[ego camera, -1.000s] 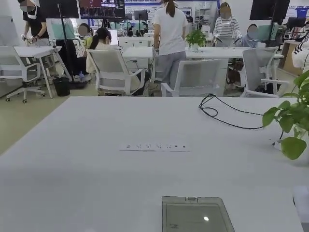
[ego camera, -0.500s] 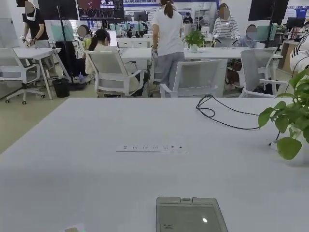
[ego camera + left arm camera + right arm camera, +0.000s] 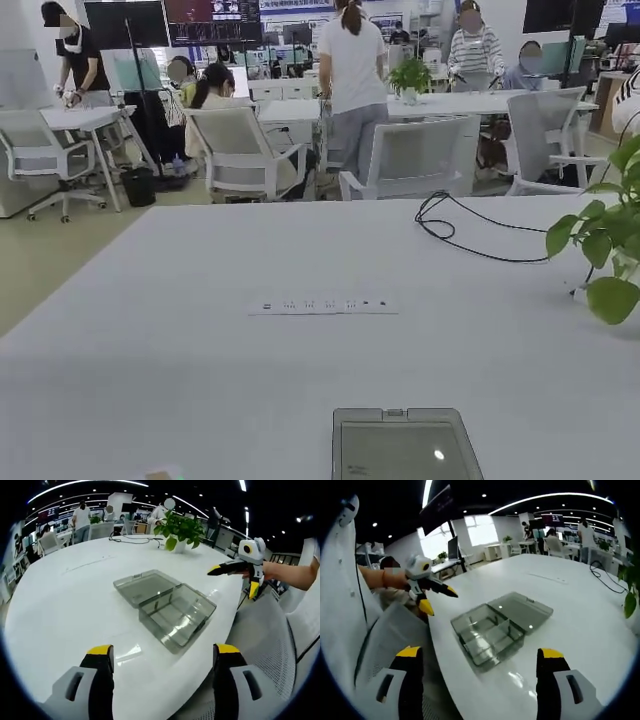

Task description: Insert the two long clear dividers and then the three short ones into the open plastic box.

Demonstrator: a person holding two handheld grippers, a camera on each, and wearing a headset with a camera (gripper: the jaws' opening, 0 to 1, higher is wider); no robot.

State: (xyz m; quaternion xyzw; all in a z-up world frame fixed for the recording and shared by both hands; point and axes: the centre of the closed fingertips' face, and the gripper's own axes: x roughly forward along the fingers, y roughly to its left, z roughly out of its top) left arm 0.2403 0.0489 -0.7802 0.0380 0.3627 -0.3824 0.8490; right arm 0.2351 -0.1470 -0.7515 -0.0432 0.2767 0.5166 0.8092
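Observation:
The open clear grey plastic box lies near the table's front edge, its lid flat behind it. The lid also shows at the bottom of the head view. My left gripper hovers open short of the box, nothing between its jaws. My right gripper is open too, facing the box from the other side. Thin clear walls seem to stand inside the box; I cannot tell how many. Each gripper view shows the other gripper, the right gripper and the left gripper, held off the table's edge.
A potted plant stands at the table's right. A black cable loops near it. A flush socket strip sits mid-table. A faint shiny patch lies before the left jaws. Chairs and people are beyond the far edge.
The head camera has shifted slightly. The box lid and the other things on the table have not moved.

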